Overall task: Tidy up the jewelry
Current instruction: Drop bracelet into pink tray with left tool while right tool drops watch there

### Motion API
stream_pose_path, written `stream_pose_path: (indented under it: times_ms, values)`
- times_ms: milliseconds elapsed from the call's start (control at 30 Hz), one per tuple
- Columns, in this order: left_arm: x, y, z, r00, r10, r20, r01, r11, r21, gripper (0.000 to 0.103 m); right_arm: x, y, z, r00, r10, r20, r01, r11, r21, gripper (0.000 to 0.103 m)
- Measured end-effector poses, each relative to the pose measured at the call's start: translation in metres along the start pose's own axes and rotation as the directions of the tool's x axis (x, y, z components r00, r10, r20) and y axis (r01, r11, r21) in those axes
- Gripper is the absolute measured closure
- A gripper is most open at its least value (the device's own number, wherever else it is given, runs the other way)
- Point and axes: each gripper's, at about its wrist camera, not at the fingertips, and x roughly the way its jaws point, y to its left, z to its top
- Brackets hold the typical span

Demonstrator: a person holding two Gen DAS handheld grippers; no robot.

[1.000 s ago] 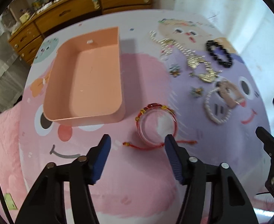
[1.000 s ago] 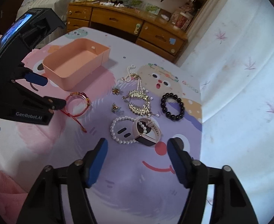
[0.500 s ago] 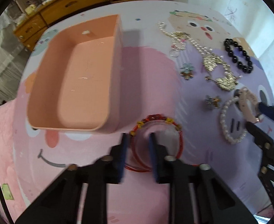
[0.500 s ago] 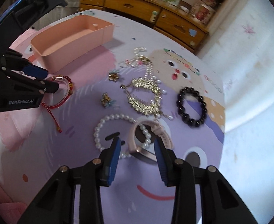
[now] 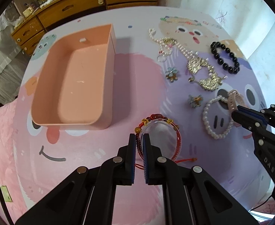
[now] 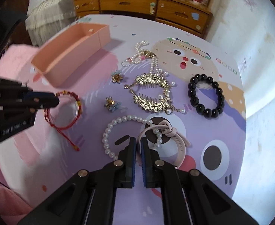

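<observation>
The pink tray [image 5: 49,86] near the tabletop's far left edge holds no jewelry yet. Your left gripper [image 5: 138,146] has just closed on the red bracelet [image 5: 174,133] beside the tray; your right gripper [image 6: 138,150] has just closed on the pink watch [image 6: 180,146] toward the right edge. The remaining pieces lie loose between.

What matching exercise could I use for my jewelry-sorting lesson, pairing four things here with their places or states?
Things:
1. pink tray
2. red bracelet
3. pink watch
4. black bead bracelet

Places or states:
A. lying free on the mat, untouched
B. pinched by the right gripper
C. nothing inside
D. pinched by the left gripper

Pairs: 1-C, 2-D, 3-B, 4-A
</observation>
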Motion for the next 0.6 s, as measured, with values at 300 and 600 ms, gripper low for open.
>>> stream_pose_path:
  times_ms: [300, 600]
  values:
    - [-0.063, 0.012, 0.005, 0.994, -0.048, 0.095, 0.046, 0.999, 0.02, 0.098, -0.032, -0.021, 0.01, 0.98, 0.142, 0.141, -0.175, 0.949, 0.262, 0.098]
    - [-0.111, 0.055, 0.024, 0.982, -0.062, 0.18, 0.053, 0.997, 0.056, 0.098, -0.068, -0.001, 0.033, 0.929, 0.213, 0.304, -0.318, 0.879, 0.354, 0.098]
